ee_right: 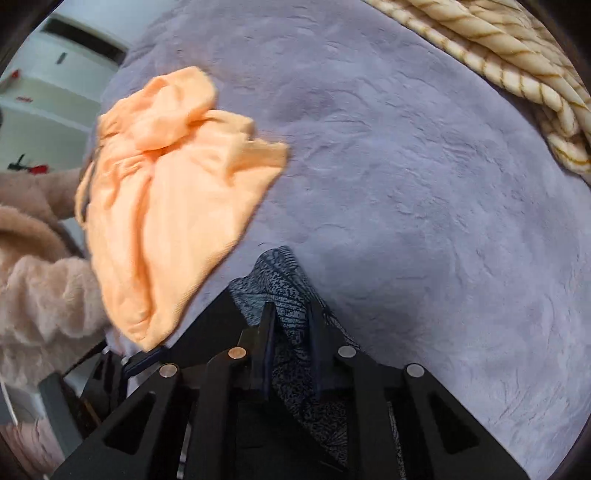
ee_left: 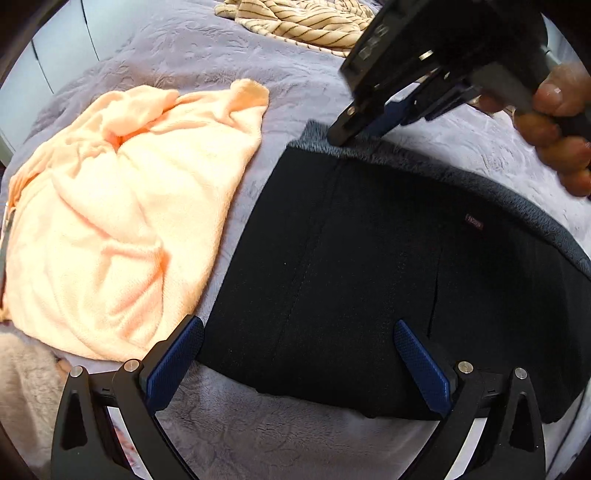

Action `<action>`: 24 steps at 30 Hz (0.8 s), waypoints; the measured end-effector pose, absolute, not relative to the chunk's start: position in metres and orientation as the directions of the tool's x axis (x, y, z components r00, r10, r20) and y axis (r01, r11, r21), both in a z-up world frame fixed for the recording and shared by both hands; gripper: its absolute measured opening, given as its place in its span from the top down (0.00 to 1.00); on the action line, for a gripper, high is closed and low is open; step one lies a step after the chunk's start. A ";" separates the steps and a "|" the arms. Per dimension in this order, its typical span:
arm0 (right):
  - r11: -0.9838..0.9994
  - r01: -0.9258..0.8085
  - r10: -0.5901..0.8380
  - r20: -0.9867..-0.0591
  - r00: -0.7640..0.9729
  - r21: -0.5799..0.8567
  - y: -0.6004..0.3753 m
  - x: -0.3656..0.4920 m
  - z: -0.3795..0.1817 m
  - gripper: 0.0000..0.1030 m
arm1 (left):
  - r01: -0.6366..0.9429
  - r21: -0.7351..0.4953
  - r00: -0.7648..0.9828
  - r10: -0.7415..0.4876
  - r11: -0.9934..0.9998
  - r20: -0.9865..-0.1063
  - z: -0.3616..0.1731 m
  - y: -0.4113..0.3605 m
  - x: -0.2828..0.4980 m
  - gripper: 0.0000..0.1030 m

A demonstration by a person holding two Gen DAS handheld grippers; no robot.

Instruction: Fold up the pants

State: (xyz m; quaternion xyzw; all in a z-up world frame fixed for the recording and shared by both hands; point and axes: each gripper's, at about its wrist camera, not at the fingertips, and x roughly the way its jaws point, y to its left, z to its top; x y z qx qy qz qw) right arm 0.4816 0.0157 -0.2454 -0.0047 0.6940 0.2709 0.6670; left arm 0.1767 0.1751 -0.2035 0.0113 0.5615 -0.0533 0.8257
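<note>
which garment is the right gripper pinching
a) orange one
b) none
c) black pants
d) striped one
c: the right gripper is closed on the grey fleecy edge of the black pants, while the orange garment and the striped one lie apart on the bed.

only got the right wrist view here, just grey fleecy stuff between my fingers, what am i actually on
Observer: The right hand-held gripper is at the far corner of the black pants, nipping their fleecy grey lining edge.
Operator: are the pants already folded or spread out
Observer: Folded to a compact dark block with a small label facing up; the lining shows only along the far edge.
Operator: where's the left one
Observer: The left hand-held gripper is open, its blue pads straddling the near edge of the pants and gripping nothing.
</note>
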 end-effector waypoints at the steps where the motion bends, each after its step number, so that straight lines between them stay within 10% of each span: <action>1: 0.875 -0.326 0.345 -0.933 -0.099 0.358 0.008 0.487 -0.250 0.75 | 0.097 -0.058 0.376 -0.090 0.994 -0.922 -0.196 0.175 0.176 0.00; 11: 0.939 -0.278 0.243 -0.962 0.120 0.203 -0.039 0.394 -0.174 0.54 | 0.092 -0.075 0.338 -0.102 0.993 -0.936 -0.225 0.165 0.198 0.00; 19: 0.987 0.056 0.153 -0.988 -0.019 0.151 -0.119 0.330 -0.252 0.53 | 0.129 -0.050 0.387 -0.097 0.990 -0.917 -0.226 0.159 0.166 0.00; 24: 0.982 0.022 0.188 -0.982 -0.017 0.187 -0.114 0.334 -0.259 0.20 | 0.129 -0.050 0.369 -0.095 0.990 -0.924 -0.222 0.156 0.188 0.00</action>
